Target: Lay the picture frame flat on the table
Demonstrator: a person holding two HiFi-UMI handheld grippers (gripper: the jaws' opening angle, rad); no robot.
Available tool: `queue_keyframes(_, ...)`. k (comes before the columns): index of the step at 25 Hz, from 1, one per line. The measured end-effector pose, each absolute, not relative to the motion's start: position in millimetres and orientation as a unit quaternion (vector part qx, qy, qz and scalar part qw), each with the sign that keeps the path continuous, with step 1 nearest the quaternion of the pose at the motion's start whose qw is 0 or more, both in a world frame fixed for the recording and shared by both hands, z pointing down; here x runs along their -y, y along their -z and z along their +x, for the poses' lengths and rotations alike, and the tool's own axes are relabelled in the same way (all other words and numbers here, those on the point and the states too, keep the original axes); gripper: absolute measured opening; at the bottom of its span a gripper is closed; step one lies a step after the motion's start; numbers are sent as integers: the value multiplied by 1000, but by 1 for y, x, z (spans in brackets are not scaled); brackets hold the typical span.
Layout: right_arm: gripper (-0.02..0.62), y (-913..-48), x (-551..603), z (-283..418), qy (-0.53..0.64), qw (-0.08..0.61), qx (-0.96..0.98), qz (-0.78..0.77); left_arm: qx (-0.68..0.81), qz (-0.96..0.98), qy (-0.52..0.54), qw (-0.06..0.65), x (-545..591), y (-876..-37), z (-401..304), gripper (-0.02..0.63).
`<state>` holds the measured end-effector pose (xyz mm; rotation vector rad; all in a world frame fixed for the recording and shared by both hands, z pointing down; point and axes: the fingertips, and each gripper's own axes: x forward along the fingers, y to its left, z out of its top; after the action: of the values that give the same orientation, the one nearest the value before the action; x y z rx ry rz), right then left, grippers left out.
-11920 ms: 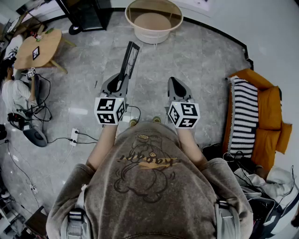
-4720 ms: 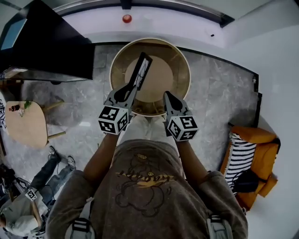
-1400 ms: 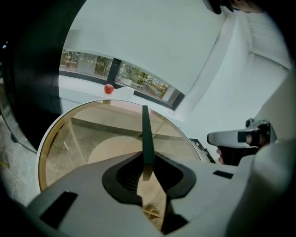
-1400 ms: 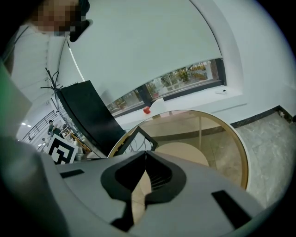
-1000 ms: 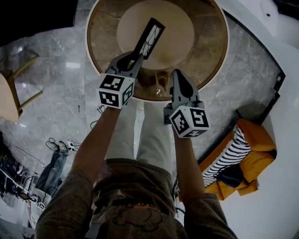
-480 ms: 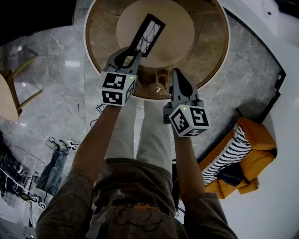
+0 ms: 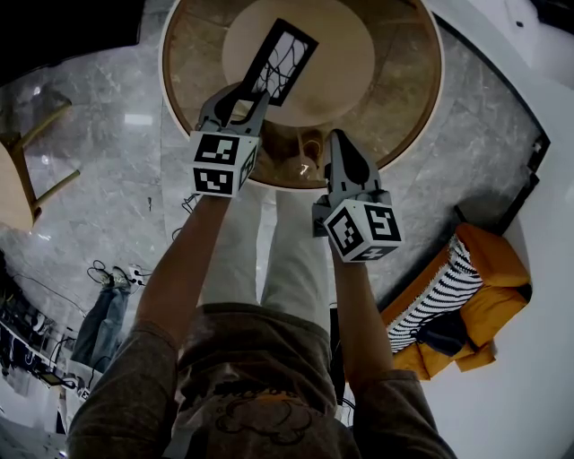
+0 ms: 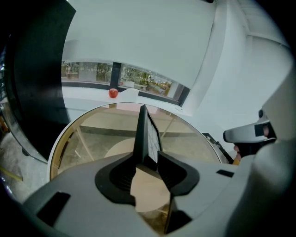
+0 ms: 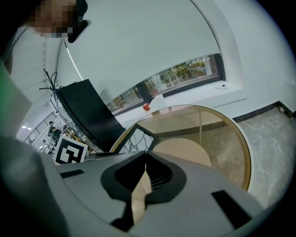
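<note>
The black picture frame (image 7: 281, 61), with a white branch-pattern picture, rests on the round glass table (image 7: 421, 116) and leans over toward flat. Its near end lies between the jaws of my left gripper (image 7: 245, 97). In the left gripper view the frame (image 8: 145, 134) stands nearly edge-on inside my left gripper (image 8: 147, 155), whose jaws have just been opening and stand wider than the frame is thick, loosely round it. My right gripper (image 7: 337, 145) hovers over the table's near rim, shut and empty (image 9: 146, 152), with the frame (image 9: 134, 139) to its left.
A dark cabinet (image 7: 63, 27) stands beyond the table's left. A small wooden table (image 7: 13, 179) is at the far left, and an orange sofa with a striped cushion (image 7: 475, 278) at the right. A small red object (image 8: 113, 93) sits on the sill behind.
The frame has tipped further over, showing more of its face. My left gripper has shifted slightly toward the table and its jaws have spread. The right gripper has not moved.
</note>
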<state>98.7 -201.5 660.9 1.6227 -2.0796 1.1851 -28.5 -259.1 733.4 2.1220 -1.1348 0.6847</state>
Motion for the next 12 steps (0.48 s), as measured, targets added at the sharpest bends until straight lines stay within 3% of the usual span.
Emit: queue_keyframes(12, 20, -669, 197, 102, -413, 128, 712, 553, 443, 799, -262, 311, 262, -743, -33, 183)
